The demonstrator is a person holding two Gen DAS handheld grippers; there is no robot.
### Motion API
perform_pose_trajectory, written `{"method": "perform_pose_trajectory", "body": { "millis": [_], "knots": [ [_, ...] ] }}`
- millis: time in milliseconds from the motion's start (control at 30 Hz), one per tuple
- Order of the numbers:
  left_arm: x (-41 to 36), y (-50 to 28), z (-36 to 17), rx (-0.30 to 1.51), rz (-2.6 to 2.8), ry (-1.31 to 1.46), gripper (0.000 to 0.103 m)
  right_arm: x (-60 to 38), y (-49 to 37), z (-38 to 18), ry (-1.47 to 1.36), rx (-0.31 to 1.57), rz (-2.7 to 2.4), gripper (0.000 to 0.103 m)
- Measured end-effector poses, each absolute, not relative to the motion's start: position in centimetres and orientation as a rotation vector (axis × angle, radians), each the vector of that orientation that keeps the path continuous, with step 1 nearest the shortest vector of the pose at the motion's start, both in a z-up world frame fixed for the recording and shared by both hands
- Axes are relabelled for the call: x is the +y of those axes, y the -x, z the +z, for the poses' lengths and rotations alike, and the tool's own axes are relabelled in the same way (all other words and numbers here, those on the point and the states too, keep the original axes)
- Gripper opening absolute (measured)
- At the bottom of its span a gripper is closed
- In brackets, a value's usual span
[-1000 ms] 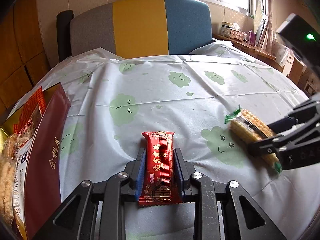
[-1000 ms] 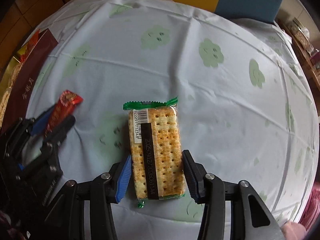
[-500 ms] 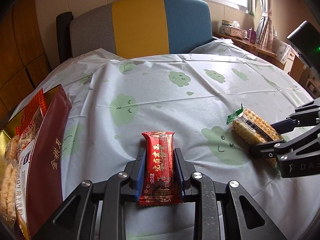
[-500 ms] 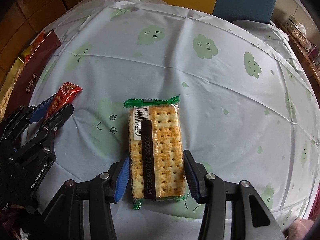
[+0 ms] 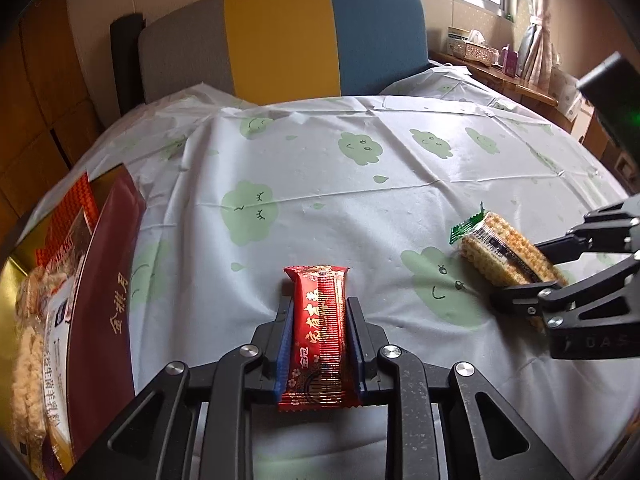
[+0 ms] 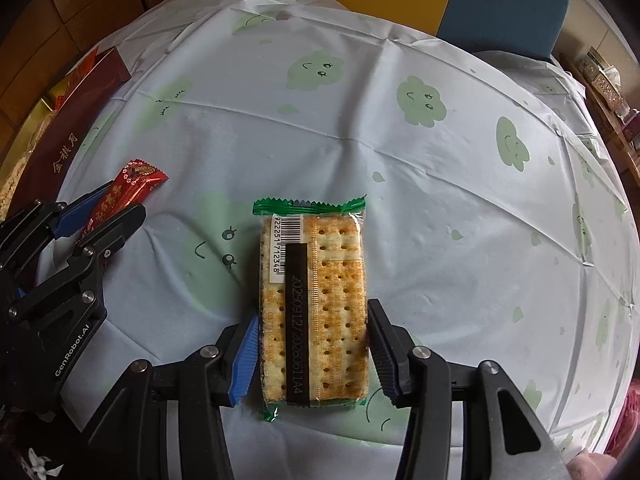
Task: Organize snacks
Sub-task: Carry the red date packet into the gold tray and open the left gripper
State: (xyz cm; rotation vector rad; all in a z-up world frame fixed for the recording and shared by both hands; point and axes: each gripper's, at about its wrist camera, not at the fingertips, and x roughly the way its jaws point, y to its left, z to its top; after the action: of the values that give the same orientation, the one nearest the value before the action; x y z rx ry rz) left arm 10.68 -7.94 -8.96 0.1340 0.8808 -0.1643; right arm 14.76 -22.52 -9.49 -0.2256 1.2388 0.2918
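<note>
My left gripper (image 5: 319,308) is shut on a red snack bar (image 5: 319,332) with gold lettering, held just above the cloud-print tablecloth (image 5: 320,184). My right gripper (image 6: 312,320) is shut on a clear pack of crackers (image 6: 316,300) with green ends and a barcode label. The cracker pack (image 5: 504,256) also shows at the right of the left wrist view in the right gripper (image 5: 524,276). The red bar (image 6: 124,196) and left gripper (image 6: 100,212) show at the left of the right wrist view.
A dark red and gold snack box (image 5: 100,320) with packets inside stands open at the table's left edge; it also shows in the right wrist view (image 6: 68,140). A grey, yellow and blue chair back (image 5: 280,36) stands beyond the table. A cluttered shelf (image 5: 492,60) lies far right.
The right gripper with the cracker pack has risen and drawn back slightly to the right. The left gripper still holds the red bar, with little movement.
</note>
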Motion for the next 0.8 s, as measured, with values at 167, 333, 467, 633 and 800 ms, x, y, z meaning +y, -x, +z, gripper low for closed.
{"method": "perform_pose_trajectory", "body": {
  "millis": [167,333,467,633,800],
  "knots": [
    [-7.3,-9.4,-8.3,0.897,-0.164,-0.102,0.024,-22.4,-14.6,-9.4,0.244,1.229,0.298,0.051],
    [-7.1,-8.0,-7.2,0.9,-0.157,-0.113,0.025,-22.1,-14.5,-9.5,0.265,1.215,0.294,0.051],
    [-6.5,-7.0,-5.3,0.884,-0.156,-0.102,0.025,-21.7,-13.9,-9.4,0.264,1.212,0.293,0.051],
    [-4.9,-5.9,-3.1,0.861,-0.144,-0.063,0.025,-22.0,-14.1,-9.4,0.265,1.21,0.29,0.051],
    [-2.6,-5.1,-1.7,0.843,-0.098,-0.027,0.025,-22.0,-14.0,-9.3,0.274,1.203,0.289,0.051]
  ]
}}
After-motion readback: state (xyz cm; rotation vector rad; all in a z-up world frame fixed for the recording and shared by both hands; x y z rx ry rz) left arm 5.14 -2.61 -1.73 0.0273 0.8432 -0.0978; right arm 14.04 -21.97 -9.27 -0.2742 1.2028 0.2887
